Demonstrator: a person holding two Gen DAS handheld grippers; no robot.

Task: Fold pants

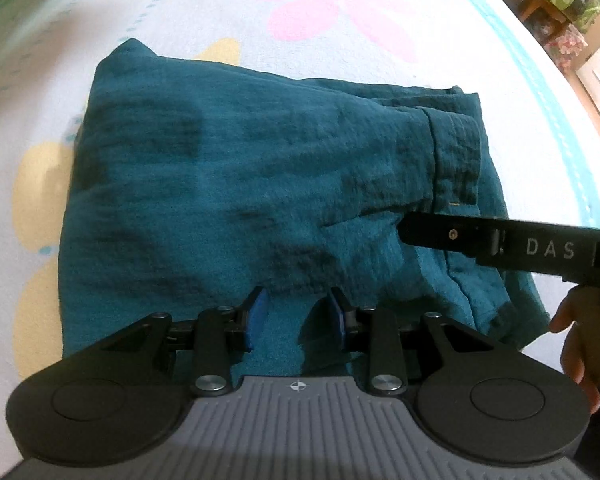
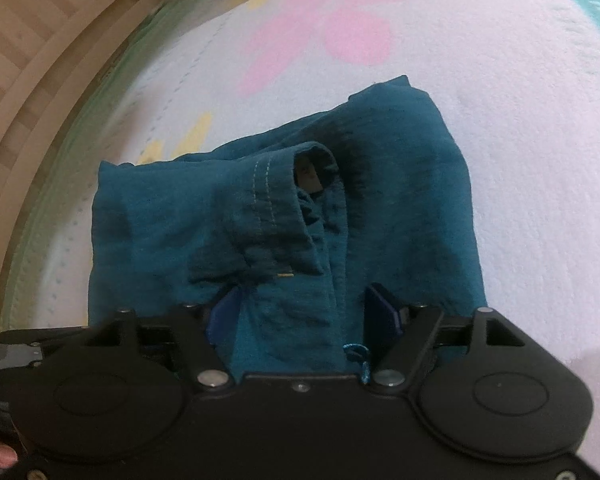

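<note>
L gripper [image 1: 296,316]: jaws apart w/ a moderate gap, nothing between, over near edge of pants [image 1: 260,184]. R gripper [image 2: 304,312]: jaws wide, straddling a fabric ridge, not clamped. Pants: teal, folded into a bundle, lying on a flower-print bedspread [image 1: 340,12].

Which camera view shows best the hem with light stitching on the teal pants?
The right wrist view: the stitched hem sits near the centre, its rolled edge open toward the camera. The left wrist view shows it far right, smaller and blurred.

Crinkled matt cloth pants [image 1: 260,184] on fuzzy blanket [image 1: 340,8].
</note>
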